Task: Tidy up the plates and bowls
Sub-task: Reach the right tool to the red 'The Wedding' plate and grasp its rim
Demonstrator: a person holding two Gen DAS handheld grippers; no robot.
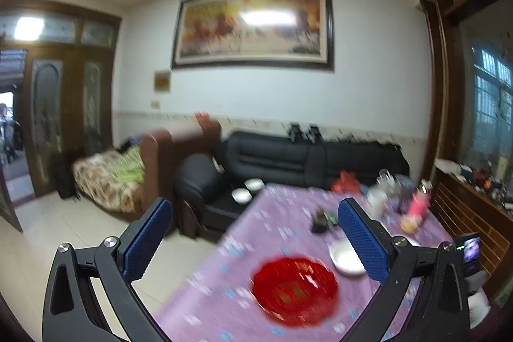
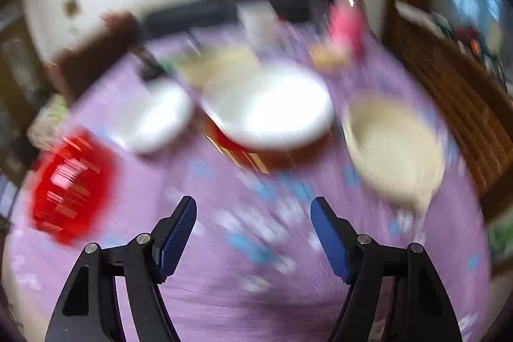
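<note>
A red plate [image 1: 295,290] lies on the purple tablecloth [image 1: 224,294], with a white bowl [image 1: 346,258] behind it to the right. My left gripper [image 1: 255,213] is open and empty, raised above the table's near left corner. In the blurred right wrist view, the red plate [image 2: 72,185] is at left. A small white bowl [image 2: 160,117], a large white plate [image 2: 272,108] resting on something red-orange, and a beige bowl [image 2: 397,149] stand across the middle. My right gripper [image 2: 253,207] is open and empty above the cloth [image 2: 250,278], short of the white plate.
A pink bottle [image 1: 418,204], cups and small items crowd the table's far end. Two white bowls [image 1: 248,189] sit on a black sofa [image 1: 288,159] beyond the table. A wooden bench [image 1: 471,213] runs along the right. Tiled floor [image 1: 80,229] lies left.
</note>
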